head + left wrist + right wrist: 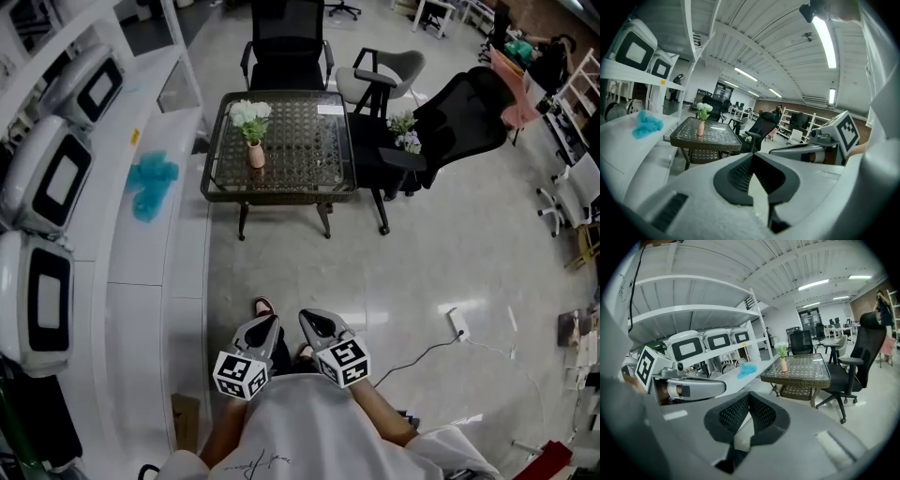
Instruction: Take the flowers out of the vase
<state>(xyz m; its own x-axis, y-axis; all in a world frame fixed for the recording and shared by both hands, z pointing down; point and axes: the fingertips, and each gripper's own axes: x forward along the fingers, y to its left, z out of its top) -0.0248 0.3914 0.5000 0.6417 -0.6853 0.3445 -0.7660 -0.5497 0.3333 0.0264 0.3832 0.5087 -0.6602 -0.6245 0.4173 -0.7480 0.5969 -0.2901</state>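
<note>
A small pink vase (255,155) holding white flowers (250,113) stands near the left edge of a glass-topped wicker table (309,150), far ahead of me. Both grippers are held close to my body, well short of the table. My left gripper (265,330) and right gripper (317,324) sit side by side, both shut with nothing between the pads. The left gripper view shows the vase (701,128) and flowers (704,108) far off beyond the shut left gripper (753,157). In the right gripper view the vase (783,364) stands on the table past the shut right gripper (749,397).
Black office chairs (469,117) and a grey chair (384,70) ring the table; another flower bunch (404,131) lies by the right chair. A white counter (141,244) with a blue cloth (150,185) runs along the left. A power strip (458,323) and cable lie on the floor.
</note>
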